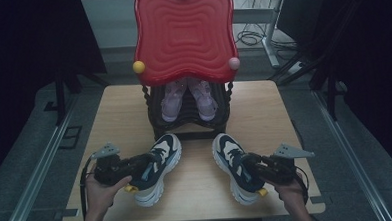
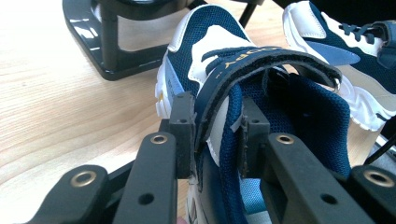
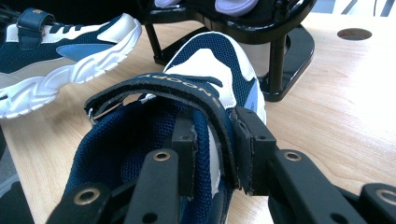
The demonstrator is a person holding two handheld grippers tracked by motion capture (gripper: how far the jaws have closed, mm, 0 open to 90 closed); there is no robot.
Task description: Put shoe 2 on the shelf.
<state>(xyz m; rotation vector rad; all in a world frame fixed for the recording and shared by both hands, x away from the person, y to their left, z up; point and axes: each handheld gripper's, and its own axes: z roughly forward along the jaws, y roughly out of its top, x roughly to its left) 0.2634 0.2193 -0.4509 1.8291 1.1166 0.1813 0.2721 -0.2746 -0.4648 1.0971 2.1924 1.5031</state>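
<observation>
Now we hold a navy-and-white sneaker in each gripper, both in front of the black shoe rack (image 1: 157, 123) at the table's middle. Left of the rack's front, our left gripper (image 1: 136, 165) is clamped on the side wall of the left sneaker (image 1: 159, 164), one jaw inside the collar and one outside, just beside the strap (image 2: 261, 58). Right of the rack's front, our right gripper (image 1: 249, 163) pinches the right sneaker (image 1: 234, 164) the same way, beside its own strap (image 3: 154, 86). To do this well, we judge it best to keep both grips firm on the collar wall and lift the soles level, toes toward the rack. The rack's lower shelf already holds a pair of pink shoes (image 1: 188, 98); above it stands a red tray (image 1: 184, 33) whose top surface looks bare.
</observation>
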